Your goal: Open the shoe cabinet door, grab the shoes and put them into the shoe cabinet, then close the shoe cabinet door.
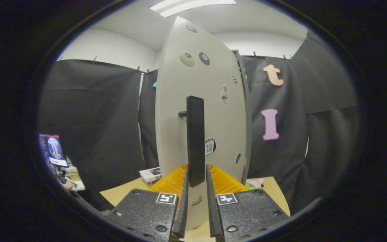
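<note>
Fingers (184, 188) clamp the black handle (195, 141) of the pale door (180, 134) at frame centre, shoes unseen, and the narrow grip on the handle's lower end could slip if the pull turns off the door's arc.

Gripper (196, 183) level and pointing straight ahead, both fingers (184, 201) clamped close together on the door handle (195, 141).

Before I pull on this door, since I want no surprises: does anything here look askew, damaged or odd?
Nothing stands out. The gripper has its fingers closed on the lower end of the black handle, which stands upright on the pale cabinet door. The door carries stickers but no visible damage.
</note>
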`<state>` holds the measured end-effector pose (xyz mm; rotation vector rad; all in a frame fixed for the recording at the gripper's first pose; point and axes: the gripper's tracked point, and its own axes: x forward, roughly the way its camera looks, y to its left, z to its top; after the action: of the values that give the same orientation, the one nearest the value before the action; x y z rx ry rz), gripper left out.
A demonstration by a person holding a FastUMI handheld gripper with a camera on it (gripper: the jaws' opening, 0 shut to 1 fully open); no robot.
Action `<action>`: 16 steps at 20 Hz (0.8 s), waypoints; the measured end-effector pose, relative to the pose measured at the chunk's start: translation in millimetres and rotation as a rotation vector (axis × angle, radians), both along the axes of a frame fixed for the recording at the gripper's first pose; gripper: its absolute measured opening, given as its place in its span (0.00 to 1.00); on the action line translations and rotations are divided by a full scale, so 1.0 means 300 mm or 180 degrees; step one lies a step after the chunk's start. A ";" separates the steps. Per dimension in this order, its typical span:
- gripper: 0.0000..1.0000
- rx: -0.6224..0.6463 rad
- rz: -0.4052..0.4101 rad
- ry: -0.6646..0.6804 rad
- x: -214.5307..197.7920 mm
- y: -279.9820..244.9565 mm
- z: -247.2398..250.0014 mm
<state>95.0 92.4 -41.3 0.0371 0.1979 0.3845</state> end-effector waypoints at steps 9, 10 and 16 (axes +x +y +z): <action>0.23 -0.0518 -0.1198 -0.0301 -0.014 -0.381 0.029; 0.23 -0.0574 -0.1389 -0.0397 -0.030 -0.442 0.059; 0.61 -0.0376 -0.1098 -0.0533 -0.213 -0.368 0.072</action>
<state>31.0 -18.1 -19.7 -0.0768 0.0461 0.0306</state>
